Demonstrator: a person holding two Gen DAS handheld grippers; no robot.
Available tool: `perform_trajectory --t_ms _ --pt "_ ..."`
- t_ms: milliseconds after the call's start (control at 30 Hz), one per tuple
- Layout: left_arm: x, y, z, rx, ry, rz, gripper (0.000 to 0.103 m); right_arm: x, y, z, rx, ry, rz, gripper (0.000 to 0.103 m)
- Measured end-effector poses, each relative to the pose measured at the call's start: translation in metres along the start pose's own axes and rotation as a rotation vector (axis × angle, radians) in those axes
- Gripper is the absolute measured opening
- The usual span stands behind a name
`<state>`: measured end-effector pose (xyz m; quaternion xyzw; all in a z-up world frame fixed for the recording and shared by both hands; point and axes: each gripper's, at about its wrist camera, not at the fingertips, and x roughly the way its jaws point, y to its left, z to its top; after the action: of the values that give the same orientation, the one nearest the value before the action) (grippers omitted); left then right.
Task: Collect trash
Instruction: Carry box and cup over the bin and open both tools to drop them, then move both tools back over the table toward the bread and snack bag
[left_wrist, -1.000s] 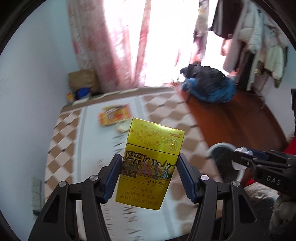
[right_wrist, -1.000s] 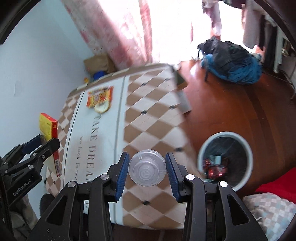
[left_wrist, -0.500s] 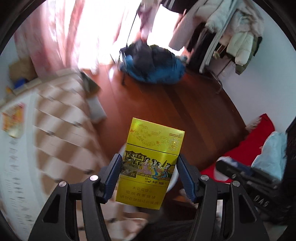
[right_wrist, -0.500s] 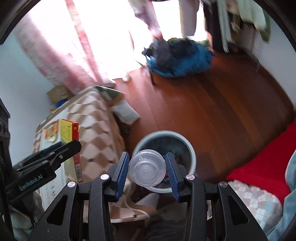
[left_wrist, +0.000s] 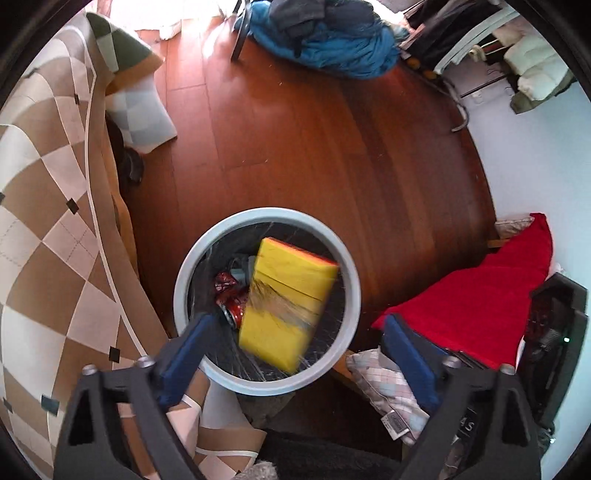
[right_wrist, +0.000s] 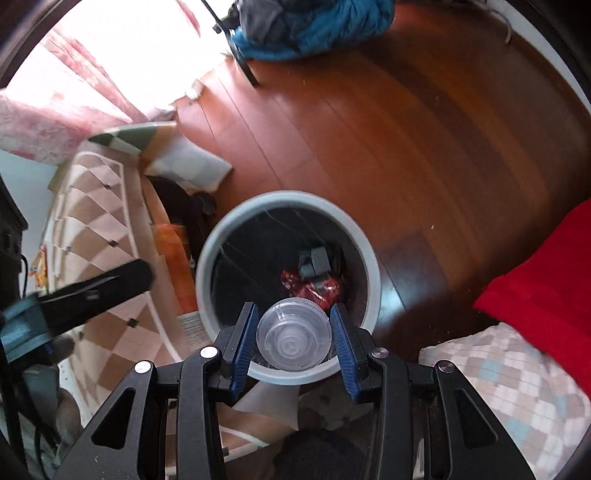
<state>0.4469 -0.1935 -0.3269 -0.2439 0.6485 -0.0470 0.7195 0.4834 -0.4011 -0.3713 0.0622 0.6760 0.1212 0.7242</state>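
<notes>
A round grey bin (left_wrist: 192, 258) with a black liner stands on the wood floor beside the bed; it also shows in the right wrist view (right_wrist: 207, 258). My left gripper (left_wrist: 295, 350) is open above it. The yellow cigarette box (left_wrist: 288, 295) is blurred and free between the spread fingers, falling into the bin. Red cans and other trash (left_wrist: 229, 295) lie at the bottom. My right gripper (right_wrist: 293, 332) is shut on a clear plastic cup (right_wrist: 293, 339), bottom toward the camera, over the bin's near rim. The left gripper (right_wrist: 92, 291) shows blurred at left.
The checkered bedspread (left_wrist: 44, 221) hangs at the left of the bin. A red blanket (left_wrist: 480, 288) and checked pillow (left_wrist: 388, 387) lie at right. A blue and grey clothes heap (left_wrist: 325, 33) lies far across the wood floor (left_wrist: 314, 147).
Both grippers swung from the bed to over the bin. My left gripper opened and let go of the yellow box, which drops into the bin. The right still holds the cup.
</notes>
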Motion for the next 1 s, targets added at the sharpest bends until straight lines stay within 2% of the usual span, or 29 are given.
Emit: perform_trajectory --t_ms 67,100,133,200,300,333,367,433,600,1000 --pt "0.001 0.002 -0.002 -0.004 0.003 0.026 0.096 0.015 -0.005 0.001 0.028 0.019 0.005 0.043" --pt "0.000 0.004 -0.002 -0.005 0.001 0.032 0.096 0.021 -0.006 0.002 0.038 0.035 0.004 0.053" --pt "-0.002 0.005 -0.005 -0.005 -0.010 0.044 0.096 0.026 -0.008 0.001 0.045 0.055 0.001 0.071" --pt "-0.006 0.006 -0.007 0.014 -0.050 0.096 0.096 0.035 -0.009 -0.001 0.055 0.083 -0.013 0.087" --pt "-0.019 0.005 -0.017 0.064 -0.118 0.202 0.096 0.038 -0.006 -0.002 0.046 0.100 -0.039 0.090" --pt "-0.021 0.004 -0.019 0.072 -0.129 0.222 0.096 0.037 -0.006 -0.003 0.046 0.102 -0.048 0.099" --pt "-0.024 0.005 -0.023 0.080 -0.137 0.241 0.096 0.035 -0.005 -0.004 0.045 0.103 -0.052 0.103" --pt "-0.032 0.003 -0.030 0.098 -0.154 0.285 0.096 0.030 -0.003 -0.008 0.044 0.102 -0.070 0.103" --pt "-0.049 0.002 -0.045 0.134 -0.188 0.339 0.096 0.009 0.004 -0.019 0.036 0.072 -0.130 0.103" --pt "-0.103 -0.012 -0.077 0.161 -0.258 0.343 0.096 -0.071 0.034 -0.055 0.003 -0.038 -0.169 0.103"
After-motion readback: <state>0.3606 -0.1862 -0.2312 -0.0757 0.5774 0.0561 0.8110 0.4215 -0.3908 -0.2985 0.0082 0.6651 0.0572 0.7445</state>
